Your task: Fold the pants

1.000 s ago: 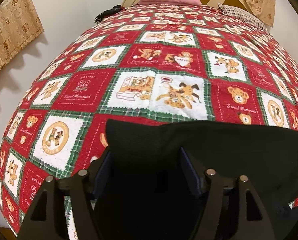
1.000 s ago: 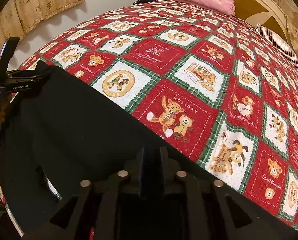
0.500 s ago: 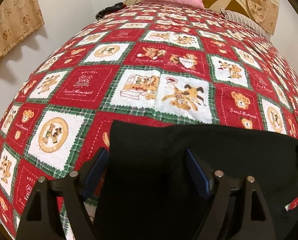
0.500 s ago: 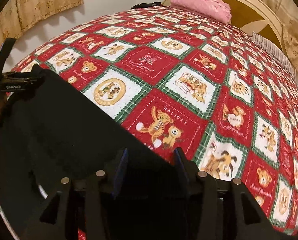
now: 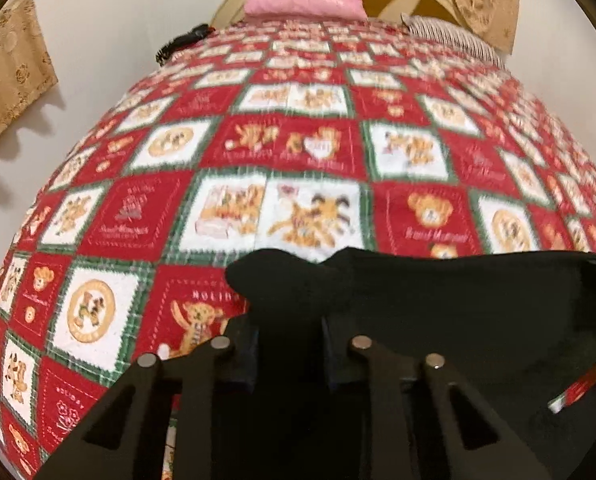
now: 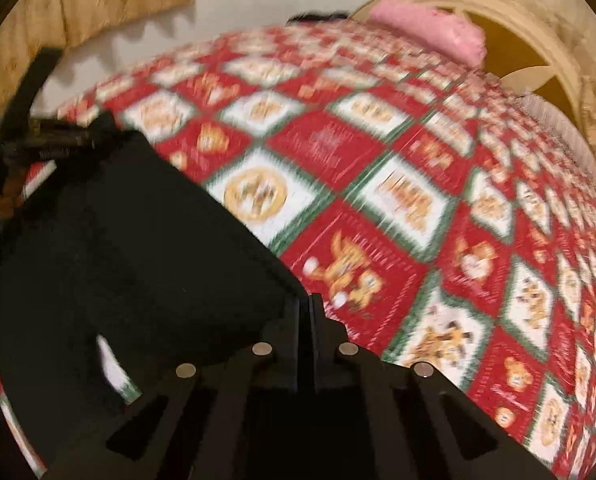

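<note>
Two grippers hold one pair of black pants [image 5: 438,312] at the foot end of a bed [image 5: 298,140] covered by a red, white and green teddy-bear quilt. Taking the pink pillow [image 5: 302,0] at the headboard as the landmark, the pants lie at the opposite end of the quilt from it, nearest both cameras. In the left wrist view the left gripper [image 5: 287,344] has its fingers [image 5: 241,356] a moderate way apart with a bunched fold of black cloth standing up between them; whether the pads actually press the cloth cannot be told, since everything there is black on black. That view also shows a striped pillow [image 5: 450,36] to the right of the pink pillow and a small dark object [image 5: 181,42] at the quilt's edge to the left of it, and a beige patterned curtain [image 5: 5,80] on the wall. The right wrist view, heavily blurred, shows the right gripper [image 6: 306,320] with its fingers drawn nearly together, pinching the edge of the pants [image 6: 129,248]. Only this view shows the pants stretched as a broad dark sheet away to the left gripper [image 6: 37,144], seen from the side at the far corner of the cloth, well away from the pink pillow [image 6: 430,30].
</note>
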`<control>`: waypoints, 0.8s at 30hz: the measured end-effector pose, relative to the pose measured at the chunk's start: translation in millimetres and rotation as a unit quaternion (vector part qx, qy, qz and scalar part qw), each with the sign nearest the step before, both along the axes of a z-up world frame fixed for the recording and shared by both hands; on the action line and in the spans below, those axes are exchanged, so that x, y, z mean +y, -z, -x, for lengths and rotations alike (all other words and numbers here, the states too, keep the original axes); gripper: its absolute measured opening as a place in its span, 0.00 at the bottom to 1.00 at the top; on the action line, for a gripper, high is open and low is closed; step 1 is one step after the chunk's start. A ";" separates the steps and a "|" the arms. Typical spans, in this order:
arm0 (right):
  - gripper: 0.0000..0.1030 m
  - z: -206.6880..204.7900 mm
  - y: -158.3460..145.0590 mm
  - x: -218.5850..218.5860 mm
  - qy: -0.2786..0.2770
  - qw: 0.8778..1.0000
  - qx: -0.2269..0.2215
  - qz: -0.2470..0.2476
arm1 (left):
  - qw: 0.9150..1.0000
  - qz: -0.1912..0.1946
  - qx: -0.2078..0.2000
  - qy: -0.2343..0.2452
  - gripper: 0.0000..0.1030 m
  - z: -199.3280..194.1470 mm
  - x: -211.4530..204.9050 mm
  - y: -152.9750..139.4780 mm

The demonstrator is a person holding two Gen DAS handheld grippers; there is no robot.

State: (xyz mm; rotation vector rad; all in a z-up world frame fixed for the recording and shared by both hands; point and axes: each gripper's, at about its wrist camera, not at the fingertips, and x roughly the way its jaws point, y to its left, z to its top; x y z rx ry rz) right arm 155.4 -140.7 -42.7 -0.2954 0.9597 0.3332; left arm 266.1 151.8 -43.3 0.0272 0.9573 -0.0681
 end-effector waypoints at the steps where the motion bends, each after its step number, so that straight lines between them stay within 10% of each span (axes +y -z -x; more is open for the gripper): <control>1: 0.04 3.9 -12.7 -2.9 0.007 1.000 -0.018 -0.007 | 1.000 0.009 -0.010 -0.004 0.25 1.7 2.3 -6.7; 10: 0.04 34.1 -74.2 3.0 0.020 0.996 -0.085 -0.001 | 0.996 0.043 -0.082 -0.002 0.25 32.3 8.4 -59.2; 24: 0.04 96.6 -84.9 24.1 0.007 0.991 -0.134 0.019 | 0.989 0.055 -0.136 -0.003 0.25 98.7 25.1 -65.0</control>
